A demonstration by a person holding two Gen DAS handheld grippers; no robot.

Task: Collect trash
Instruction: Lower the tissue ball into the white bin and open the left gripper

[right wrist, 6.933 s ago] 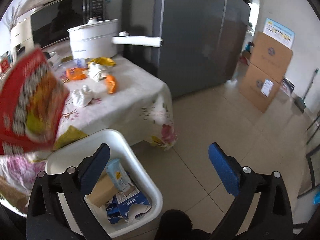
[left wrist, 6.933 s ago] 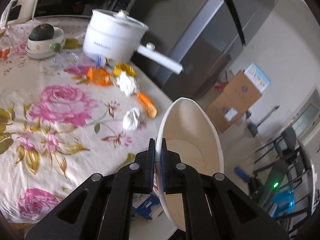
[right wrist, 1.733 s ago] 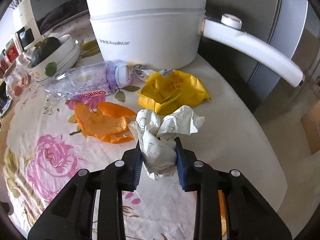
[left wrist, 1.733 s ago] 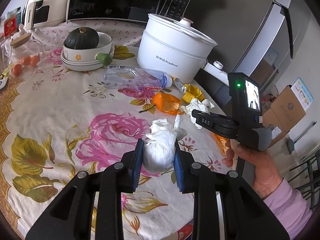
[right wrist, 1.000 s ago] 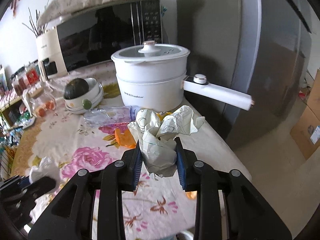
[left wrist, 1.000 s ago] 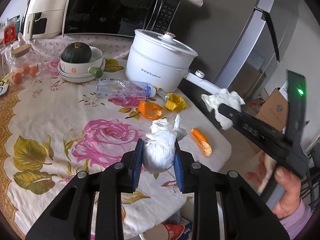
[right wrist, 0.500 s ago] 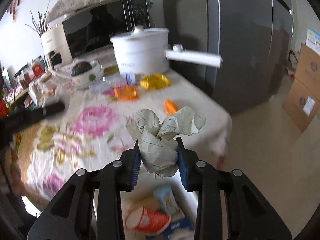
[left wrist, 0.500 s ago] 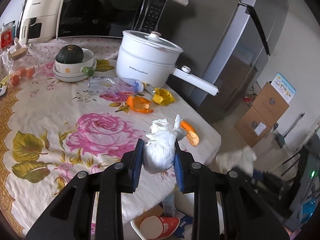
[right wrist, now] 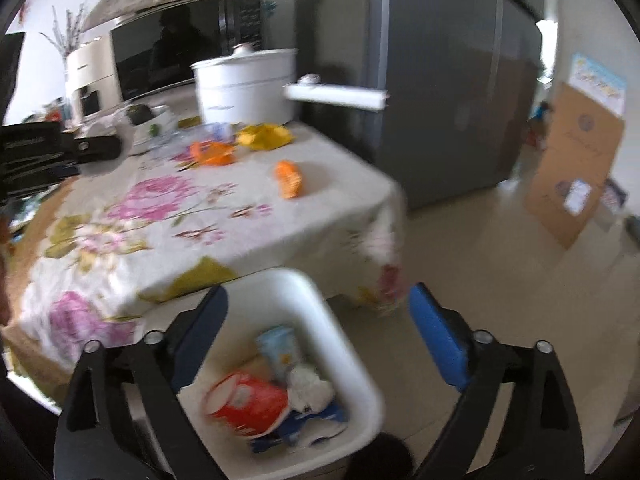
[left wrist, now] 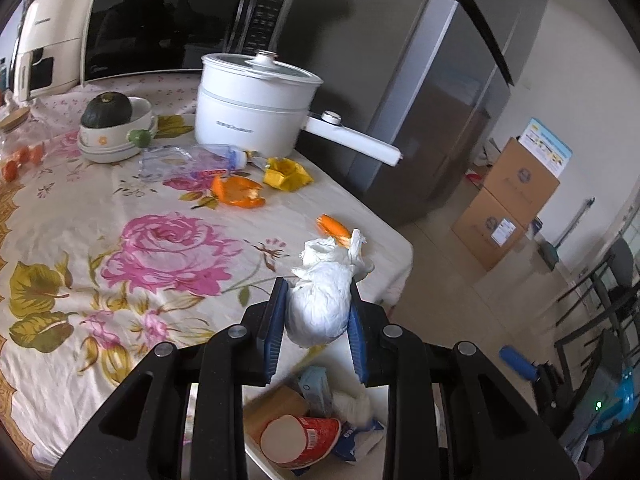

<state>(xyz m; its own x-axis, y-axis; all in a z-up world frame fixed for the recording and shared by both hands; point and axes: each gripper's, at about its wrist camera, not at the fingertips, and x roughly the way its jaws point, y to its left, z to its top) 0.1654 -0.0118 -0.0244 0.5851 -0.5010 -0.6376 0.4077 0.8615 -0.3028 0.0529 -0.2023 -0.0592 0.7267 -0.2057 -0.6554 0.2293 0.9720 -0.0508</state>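
My left gripper (left wrist: pixel 316 320) is shut on a crumpled white paper ball (left wrist: pixel 320 300) and holds it over the table's near edge, above the white trash bin (left wrist: pixel 260 458). My right gripper (right wrist: pixel 318 334) is open and empty above the same bin (right wrist: pixel 332 332). In the bin lie a red paper cup (right wrist: pixel 244 404), a crumpled paper wad (right wrist: pixel 310 390) and blue cartons. On the floral tablecloth (left wrist: pixel 120 240) lie an orange peel (left wrist: pixel 236 192), a yellow wrapper (left wrist: pixel 286 174), an orange wrapper (left wrist: pixel 332 228) and a crushed plastic bottle (left wrist: pixel 188 160).
A white electric pot (left wrist: pixel 252 108) with a long handle stands at the table's back, a bowl with a squash (left wrist: pixel 110 128) to its left. A grey fridge (left wrist: pixel 440 100), cardboard boxes (left wrist: pixel 508 208) and chairs (left wrist: pixel 600 300) stand on the right.
My right gripper has opened and its paper wad now lies in the bin. My left gripper still holds its paper ball and has moved toward the table's edge above the bin.
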